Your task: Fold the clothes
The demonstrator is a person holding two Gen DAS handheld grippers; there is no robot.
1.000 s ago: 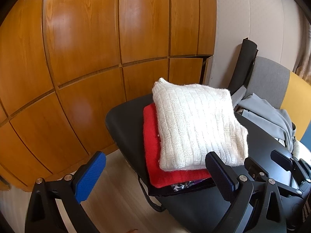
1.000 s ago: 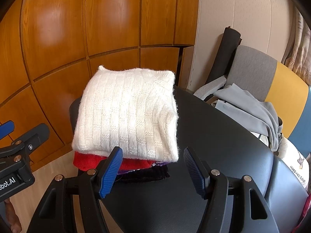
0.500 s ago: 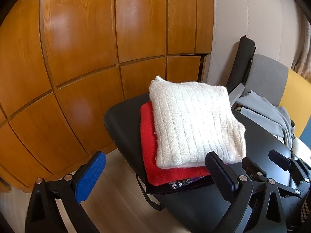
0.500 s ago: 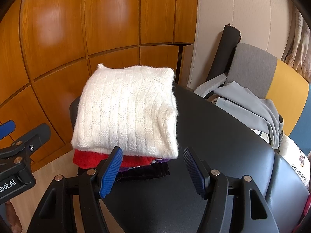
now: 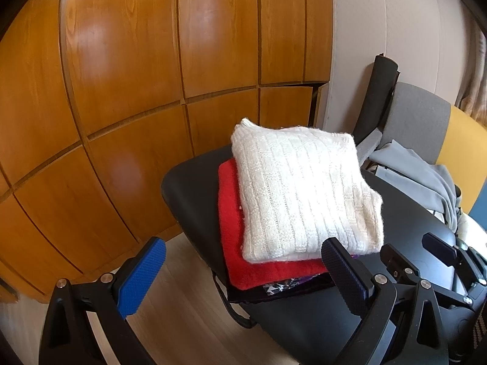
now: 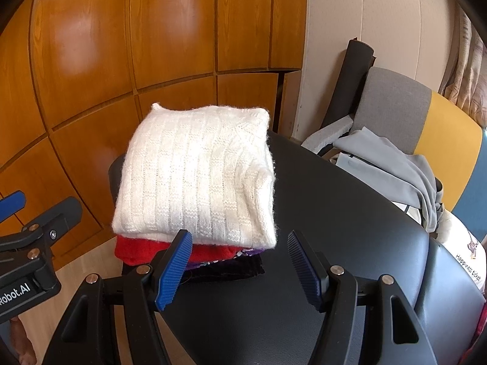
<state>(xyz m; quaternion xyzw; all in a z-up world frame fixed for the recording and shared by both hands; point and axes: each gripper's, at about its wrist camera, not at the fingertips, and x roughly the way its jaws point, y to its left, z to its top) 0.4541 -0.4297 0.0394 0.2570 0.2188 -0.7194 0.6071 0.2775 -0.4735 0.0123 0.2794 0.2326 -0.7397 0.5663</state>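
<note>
Both tools, left [image 5: 243, 270] and right [image 6: 240, 264], gape empty before the folded stack [image 6: 197, 179] (white sweater topmost).

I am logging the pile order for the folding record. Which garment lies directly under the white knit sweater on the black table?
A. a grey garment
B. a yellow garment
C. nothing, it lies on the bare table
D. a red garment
D: the red garment shows right beneath the white knit sweater, its edge sticking out along the pile's side, with darker patterned pieces lower down.
</note>
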